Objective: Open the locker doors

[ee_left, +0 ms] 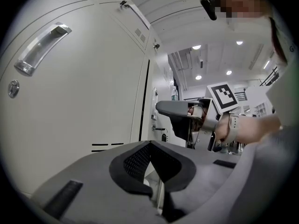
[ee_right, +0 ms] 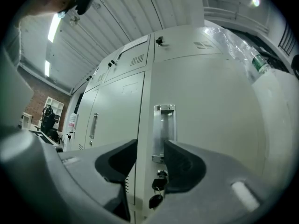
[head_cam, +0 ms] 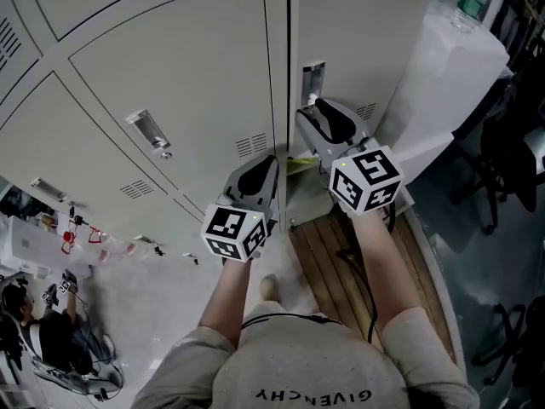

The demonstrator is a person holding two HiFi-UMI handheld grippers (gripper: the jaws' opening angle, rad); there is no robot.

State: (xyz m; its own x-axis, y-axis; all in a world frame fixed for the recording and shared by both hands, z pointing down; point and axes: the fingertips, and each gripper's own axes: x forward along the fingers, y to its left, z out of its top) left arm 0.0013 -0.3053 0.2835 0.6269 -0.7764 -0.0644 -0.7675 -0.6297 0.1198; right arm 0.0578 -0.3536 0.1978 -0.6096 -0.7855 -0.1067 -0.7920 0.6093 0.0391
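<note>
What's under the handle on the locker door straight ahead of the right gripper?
A lock with a key in it, and a dark second key or tag hanging from that. Further down, the door is covered by the right gripper.

The locker doors (ee_right: 205, 125) show smooth painted metal, pale grey with a soft matt sheen. The handle (ee_right: 163, 129) gleams, bare brushed metal. The key (ee_right: 156, 190) below looks dark, perhaps plastic-headed, though it's too dim to say. The right gripper (ee_right: 150, 143) is matt grey plastic. The left gripper (ee_left: 150, 146) matches, its black pads (ee_left: 135, 162) finely ribbed. Underfoot are wooden planks (head_cam: 322, 262), grainy and dull.
</note>
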